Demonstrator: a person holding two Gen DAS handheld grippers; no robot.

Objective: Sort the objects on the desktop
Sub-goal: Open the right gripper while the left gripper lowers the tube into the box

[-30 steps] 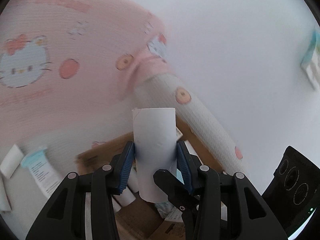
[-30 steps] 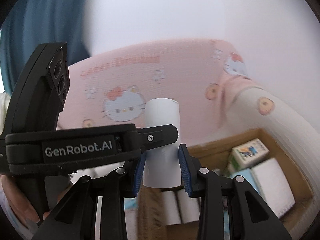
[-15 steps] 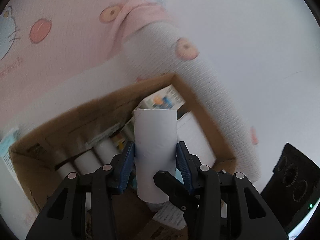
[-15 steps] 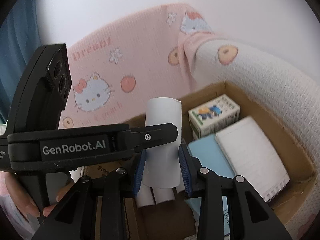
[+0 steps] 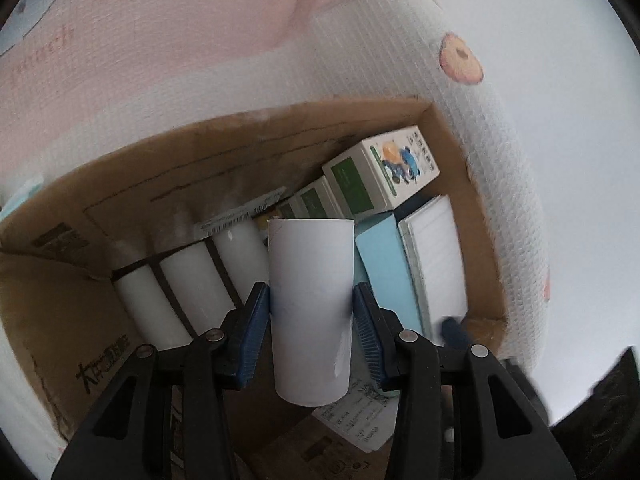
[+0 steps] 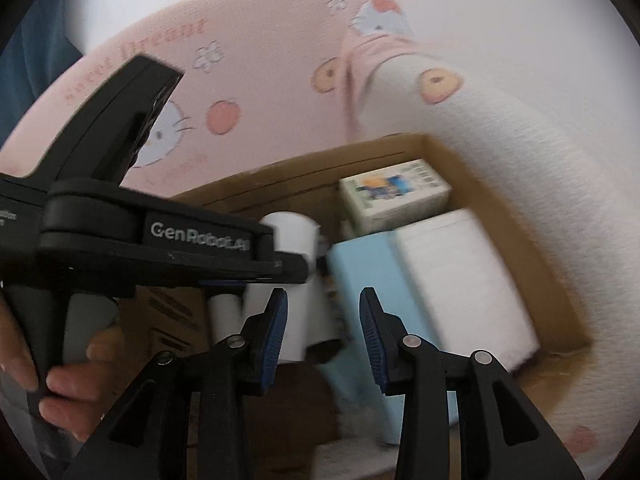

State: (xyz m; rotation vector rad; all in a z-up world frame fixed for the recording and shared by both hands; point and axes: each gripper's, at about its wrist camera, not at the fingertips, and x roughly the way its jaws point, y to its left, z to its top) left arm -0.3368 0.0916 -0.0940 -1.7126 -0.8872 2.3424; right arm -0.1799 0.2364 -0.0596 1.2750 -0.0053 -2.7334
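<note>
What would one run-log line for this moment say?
left claw: shut on white paper roll | right claw: open, empty | roll over brown cardboard box

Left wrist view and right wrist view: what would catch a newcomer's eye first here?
The white paper roll clamped upright in the left gripper, above the open cardboard box. Three similar rolls lie side by side at the box's left; the right gripper stands open and empty beside it.
</note>
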